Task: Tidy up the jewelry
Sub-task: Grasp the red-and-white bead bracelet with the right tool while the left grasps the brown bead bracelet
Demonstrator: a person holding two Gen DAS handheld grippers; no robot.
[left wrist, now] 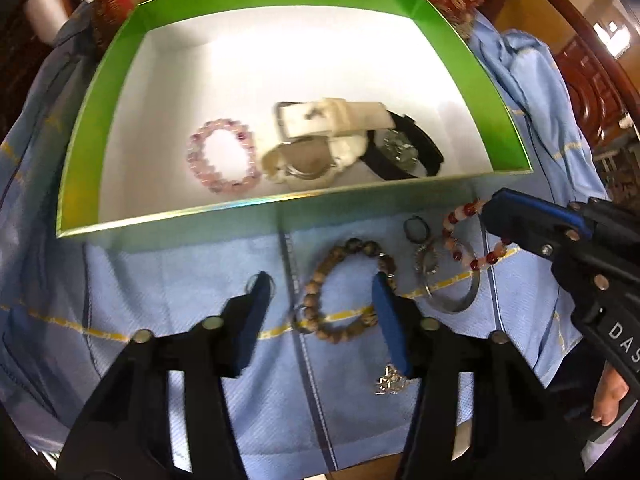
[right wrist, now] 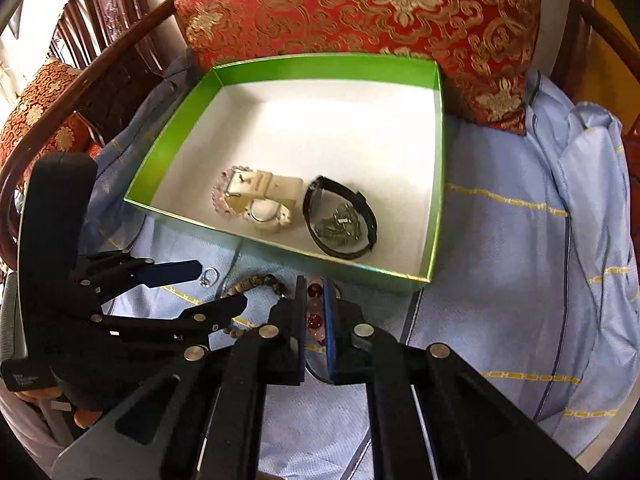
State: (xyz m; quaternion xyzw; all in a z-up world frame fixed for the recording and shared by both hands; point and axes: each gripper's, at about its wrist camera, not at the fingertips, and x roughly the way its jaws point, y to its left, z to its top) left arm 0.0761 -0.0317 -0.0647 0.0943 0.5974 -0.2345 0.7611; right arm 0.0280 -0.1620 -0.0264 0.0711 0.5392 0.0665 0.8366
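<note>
In the left wrist view my left gripper (left wrist: 320, 284) hangs open over a brown wooden bead bracelet (left wrist: 360, 247) on the blue cloth. Its right finger covers the bracelet's right side, and its left finger stands well clear of the beads. My right gripper (right wrist: 313, 282) is shut on a red and pale bead bracelet (right wrist: 314, 306); in the left wrist view that bracelet (left wrist: 451, 222) hangs from the right gripper (left wrist: 494, 216) in front of the green box (left wrist: 280, 200). The box holds a pink bead bracelet (left wrist: 192, 160), a white watch (left wrist: 320, 120) and a black watch (left wrist: 400, 152).
On the cloth (left wrist: 180, 272) near the box lie a silver bangle (left wrist: 452, 304), a small dark ring (left wrist: 414, 228) and a silver charm (left wrist: 390, 384). A silver ring (right wrist: 208, 276) lies by the left gripper (right wrist: 220, 284). A red patterned cushion (right wrist: 360, 8) stands behind the box.
</note>
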